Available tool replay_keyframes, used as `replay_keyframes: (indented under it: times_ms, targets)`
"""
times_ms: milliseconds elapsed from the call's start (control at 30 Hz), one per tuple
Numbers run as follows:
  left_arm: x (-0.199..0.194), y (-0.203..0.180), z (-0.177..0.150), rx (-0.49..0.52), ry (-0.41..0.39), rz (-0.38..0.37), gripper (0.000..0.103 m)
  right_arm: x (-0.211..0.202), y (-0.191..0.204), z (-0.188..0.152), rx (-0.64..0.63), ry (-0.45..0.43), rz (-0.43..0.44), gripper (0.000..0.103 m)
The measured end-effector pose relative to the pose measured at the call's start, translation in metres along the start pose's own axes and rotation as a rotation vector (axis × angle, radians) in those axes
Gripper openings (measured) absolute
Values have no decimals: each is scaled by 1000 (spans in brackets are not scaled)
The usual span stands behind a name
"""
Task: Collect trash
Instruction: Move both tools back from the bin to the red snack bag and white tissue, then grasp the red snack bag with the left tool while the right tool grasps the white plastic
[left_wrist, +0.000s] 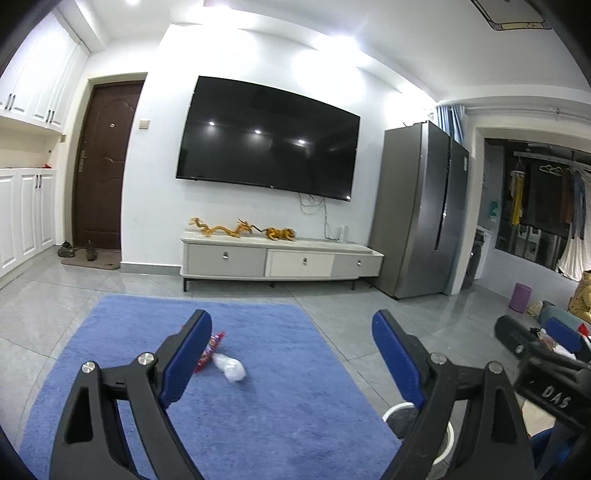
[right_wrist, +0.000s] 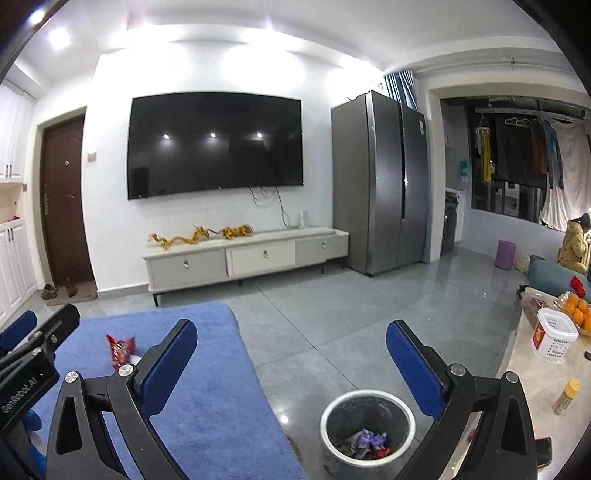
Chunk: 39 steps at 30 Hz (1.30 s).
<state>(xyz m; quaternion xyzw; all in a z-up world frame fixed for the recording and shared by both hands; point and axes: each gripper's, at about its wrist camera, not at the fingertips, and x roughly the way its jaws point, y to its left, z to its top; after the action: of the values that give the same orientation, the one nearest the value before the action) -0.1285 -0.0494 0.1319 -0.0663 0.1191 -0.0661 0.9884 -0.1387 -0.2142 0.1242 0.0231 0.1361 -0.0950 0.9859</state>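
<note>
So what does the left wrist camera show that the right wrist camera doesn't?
Only the left wrist view shows the crumpled white wad beside the red wrapper on the blue rug.

Only the right wrist view looks into the trash bin, with wrappers already inside, and shows the countertop with oranges.

Both show the red wrapper, blue rug, TV, fridge, and each gripper's jaws open and empty.

A: Bright, even room light from ceiling spotlights (left_wrist: 131, 2); they glare on the white wall and reflect as dots in the television (right_wrist: 214, 146).

B: Strong fisheye bending, dark corners, slight blur throughout.
</note>
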Motion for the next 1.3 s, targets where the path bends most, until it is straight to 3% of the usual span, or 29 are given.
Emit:
replay_keyframes:
  times_ms: [167,300,533,700,1000,1300]
  targets:
    - [4,23,6,-21,-14,43,88,0,2,5,12,-25,74,103]
    - [15,45,11,-29,18,84,88,12,6,7,1,-29,127,103]
    - [37,102,4,-42,72,186,88,45,15,3,-2,35,206,103]
    - [71,138,-7,-52,155,236,88,82,28,-11,4,107,298,103]
    - [165,159,-43,-52,354,163,88,167,77,-48,-73,293,491,103]
    - [251,162,-75,-33,506,82,88,220,120,-84,-111,436,635,103]
